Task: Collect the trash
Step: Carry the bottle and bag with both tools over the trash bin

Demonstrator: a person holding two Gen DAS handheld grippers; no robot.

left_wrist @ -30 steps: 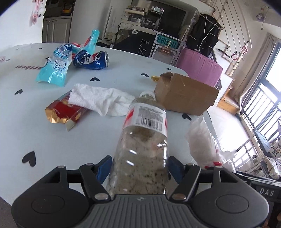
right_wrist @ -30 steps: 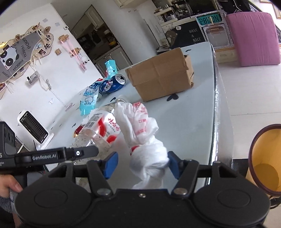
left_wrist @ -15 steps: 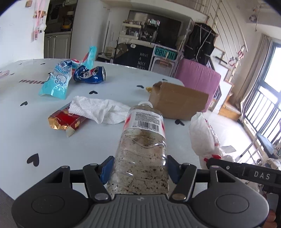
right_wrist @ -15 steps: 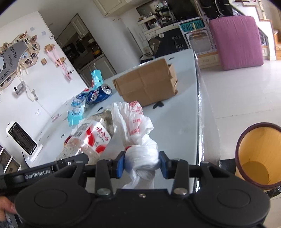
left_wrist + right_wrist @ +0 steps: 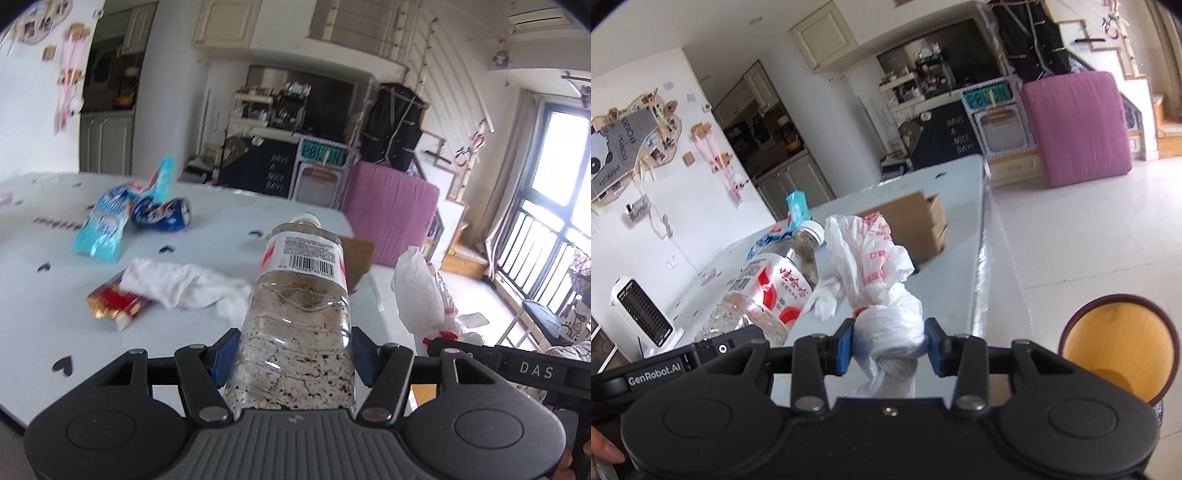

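Sitting clamped in each hand-held gripper — bottle (image 5: 295,321) left (image 5: 293,356), bag (image 5: 886,314) right (image 5: 890,347).

cardboard box (image 5: 356,258): mostly behind bottle (image 5: 299,314) | bin (image 5: 1119,347): cut off by gripper body

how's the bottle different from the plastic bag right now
The bottle is rigid and clear, with speckled grit inside and a red-and-white label; the bag is soft, white, crumpled and knotted, with red print.
The bottle sits in the left gripper, gripped across its wide body; the bag sits in the right gripper, pinched just above its knot.
The bottle points straight forward, cap away; the bag flops upward loosely.
Both are held clear of the table.
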